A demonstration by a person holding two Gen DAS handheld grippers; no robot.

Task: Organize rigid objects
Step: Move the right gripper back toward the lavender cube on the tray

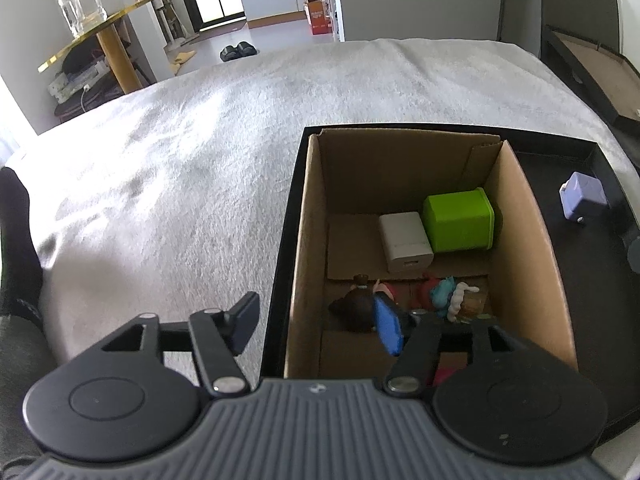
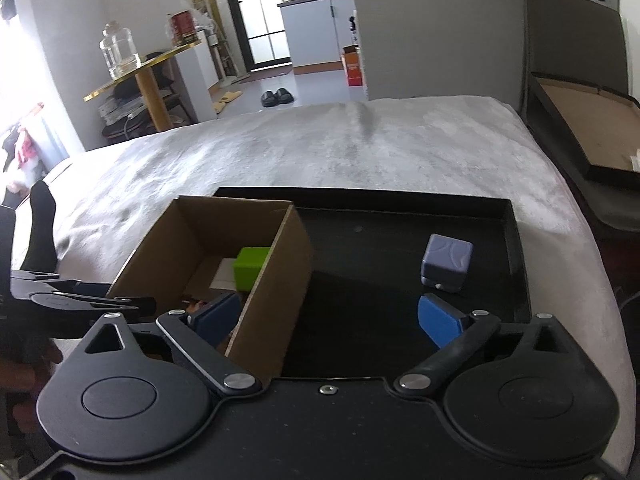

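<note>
Only via left wrist: figurines (image 1: 360, 308) in cardboard box (image 1: 520, 216) (both grippers (image 1: 316, 328) (image 2: 332, 320) released, empty).

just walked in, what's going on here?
A person with two handheld grippers is sorting small items into a cardboard box that sits in a black tray on a bed. The box already holds a green box, a white block and figurines. A purple cube remains on the tray, ahead of the open right gripper. The left gripper is open, holding nothing.

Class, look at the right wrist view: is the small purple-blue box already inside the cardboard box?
No. The purple-blue box sits on the black tray, outside and to the right of the cardboard box.
</note>
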